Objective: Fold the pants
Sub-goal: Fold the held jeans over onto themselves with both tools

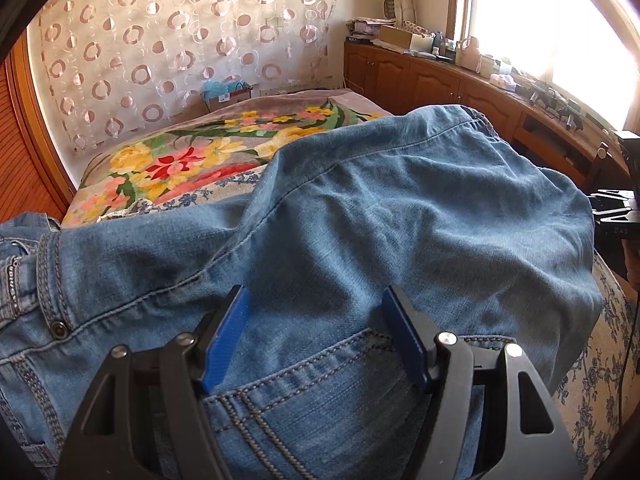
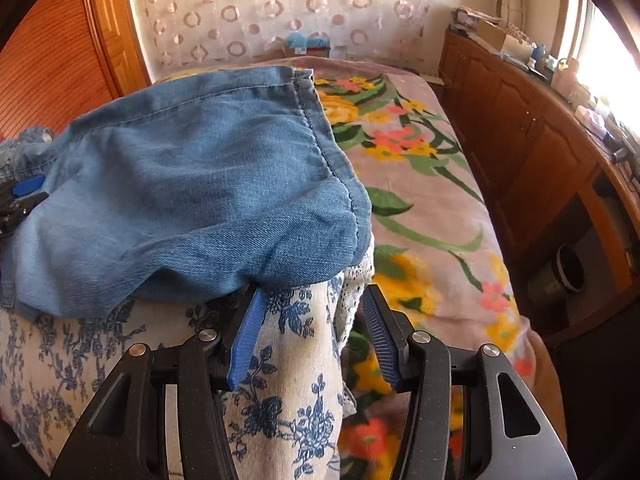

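Blue denim pants (image 1: 360,208) lie folded over on a blue-flowered white cloth on the bed. My left gripper (image 1: 316,300) is open, its blue pads resting over the back pocket near the waistband (image 1: 40,276). In the right wrist view the folded leg end (image 2: 192,184) bulges in front of my right gripper (image 2: 312,294), which is open just below the fold's edge, over the flowered cloth (image 2: 288,360). The left gripper shows at the left edge (image 2: 24,192). The right gripper shows at the right edge of the left wrist view (image 1: 616,216).
A floral blanket (image 2: 420,168) covers the bed to the right. Wooden cabinets (image 2: 520,128) with cluttered tops run along the right wall under a bright window. A patterned curtain (image 1: 180,40) hangs behind the bed. A wooden door (image 2: 52,52) stands at left.
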`<state>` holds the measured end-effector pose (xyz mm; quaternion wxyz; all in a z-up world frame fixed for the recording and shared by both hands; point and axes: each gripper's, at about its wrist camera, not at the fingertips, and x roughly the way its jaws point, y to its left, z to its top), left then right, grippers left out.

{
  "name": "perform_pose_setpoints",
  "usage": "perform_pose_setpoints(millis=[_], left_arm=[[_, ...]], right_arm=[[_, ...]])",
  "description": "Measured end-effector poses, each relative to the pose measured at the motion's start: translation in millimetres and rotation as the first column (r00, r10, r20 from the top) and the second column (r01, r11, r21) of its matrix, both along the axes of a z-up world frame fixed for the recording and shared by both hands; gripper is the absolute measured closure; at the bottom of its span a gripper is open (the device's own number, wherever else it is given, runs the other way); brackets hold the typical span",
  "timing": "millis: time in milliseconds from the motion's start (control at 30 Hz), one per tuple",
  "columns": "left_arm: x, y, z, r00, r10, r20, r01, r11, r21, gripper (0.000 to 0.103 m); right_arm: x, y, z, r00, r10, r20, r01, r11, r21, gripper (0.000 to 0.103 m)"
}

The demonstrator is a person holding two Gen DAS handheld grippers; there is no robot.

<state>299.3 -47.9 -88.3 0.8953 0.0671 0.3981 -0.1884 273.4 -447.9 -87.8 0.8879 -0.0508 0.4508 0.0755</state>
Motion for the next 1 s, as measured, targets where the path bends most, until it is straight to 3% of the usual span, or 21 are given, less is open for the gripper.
perform_pose_setpoints(millis=[500, 833, 900, 933, 1000], left_arm=[[4.8, -1.3, -3.5, 1.000, 0.008, -0.030, -0.007, 1.000, 0.007, 0.035], [7.6, -1.3, -5.1, 0.999, 0.010, -0.037, -0.010, 1.000, 0.011, 0.035], [7.4, -1.3, -5.1, 0.999, 0.010, -0.037, -0.009, 1.000, 0.010, 0.035], [7.2, -1.3, -5.1, 0.999, 0.010, -0.036, -0.009, 1.000, 0.010, 0.035], [6.5, -0.7, -4.2, 1.000, 0.009, -0.030, -0.009, 1.000, 0.008, 0.035]], right_arm=[[7.2, -0.4, 23.2, 0.994, 0.030, 0.102, -0.039, 0.995, 0.088, 0.054], [40.2, 3.6, 24.4, 0.995, 0.034, 0.093, -0.046, 0.990, 0.131, 0.054], [46.8, 2.5, 20.0, 0.997, 0.029, 0.069, -0.039, 0.988, 0.150, 0.063], [50.1, 2.4, 17.0, 0.998, 0.035, 0.049, -0.043, 0.985, 0.169, 0.078], [52.0, 3.3, 16.5, 0.999, 0.026, 0.043, -0.034, 0.984, 0.173, 0.091]])
